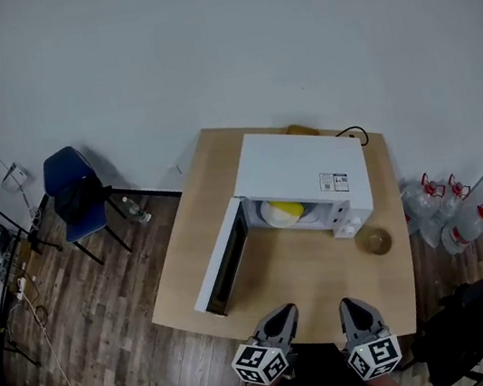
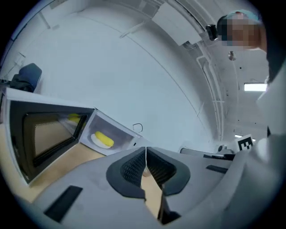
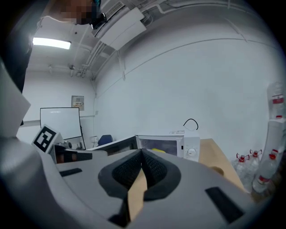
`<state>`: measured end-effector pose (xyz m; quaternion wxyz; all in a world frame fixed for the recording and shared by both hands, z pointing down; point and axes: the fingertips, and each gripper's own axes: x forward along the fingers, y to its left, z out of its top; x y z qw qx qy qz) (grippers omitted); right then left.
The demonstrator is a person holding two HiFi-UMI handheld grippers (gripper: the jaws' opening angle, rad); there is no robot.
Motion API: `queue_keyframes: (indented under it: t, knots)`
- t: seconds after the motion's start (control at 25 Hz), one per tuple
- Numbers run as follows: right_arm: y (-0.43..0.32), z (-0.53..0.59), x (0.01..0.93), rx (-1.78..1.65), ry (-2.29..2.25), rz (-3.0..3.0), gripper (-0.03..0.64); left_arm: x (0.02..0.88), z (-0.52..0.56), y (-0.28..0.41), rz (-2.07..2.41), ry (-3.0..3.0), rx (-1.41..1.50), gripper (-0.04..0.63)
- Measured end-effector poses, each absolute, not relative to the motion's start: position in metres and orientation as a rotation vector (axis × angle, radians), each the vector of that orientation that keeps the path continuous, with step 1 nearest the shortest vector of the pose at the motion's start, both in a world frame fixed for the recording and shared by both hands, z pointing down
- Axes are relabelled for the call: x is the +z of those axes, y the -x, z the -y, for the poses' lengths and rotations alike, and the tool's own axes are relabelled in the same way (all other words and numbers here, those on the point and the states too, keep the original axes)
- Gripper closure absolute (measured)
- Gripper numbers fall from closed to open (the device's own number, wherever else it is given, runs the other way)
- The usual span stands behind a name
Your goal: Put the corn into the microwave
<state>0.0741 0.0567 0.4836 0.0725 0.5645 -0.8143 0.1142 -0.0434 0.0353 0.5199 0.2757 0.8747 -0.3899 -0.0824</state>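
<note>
While the microwave stands open on the bench, the corn lies on a plate inside, its long axis running left to right. Left gripper and right gripper hover at the near edge, fingers pressed together, empty.

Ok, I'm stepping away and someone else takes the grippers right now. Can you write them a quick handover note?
Left gripper: shut, empty. Right gripper: shut, empty. Both are at the near edge of the light wooden table, touching nothing.
The yellow corn cob lies on a white plate inside the white microwave. Its door stands open.
Done: the corn is in.
Left: probably only closing the door.
</note>
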Motion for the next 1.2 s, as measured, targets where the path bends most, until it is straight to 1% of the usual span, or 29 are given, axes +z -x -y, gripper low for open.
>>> queue_keyframes:
  t: [0.4,0.72,1.0,1.2]
  knots:
    - [-0.058,-0.122,0.474,0.250,-1.677,2.402,0.557,0.464,-0.112,0.085,1.284,-2.522,-0.143,0.577]
    - [-0.041,-0.154,0.453,0.183,-1.665,2.398,0.557,0.446,-0.142,0.111,1.357,-2.550,-0.118,0.577]
    - [-0.045,-0.158,0.447,0.151,-1.649,2.408,0.557,0.439,-0.148,0.109,1.395,-2.578,-0.103,0.577]
    - [-0.065,-0.160,0.430,0.122,-1.700,2.390,0.557,0.429,-0.148,0.091,1.370,-2.626,-0.054,0.577]
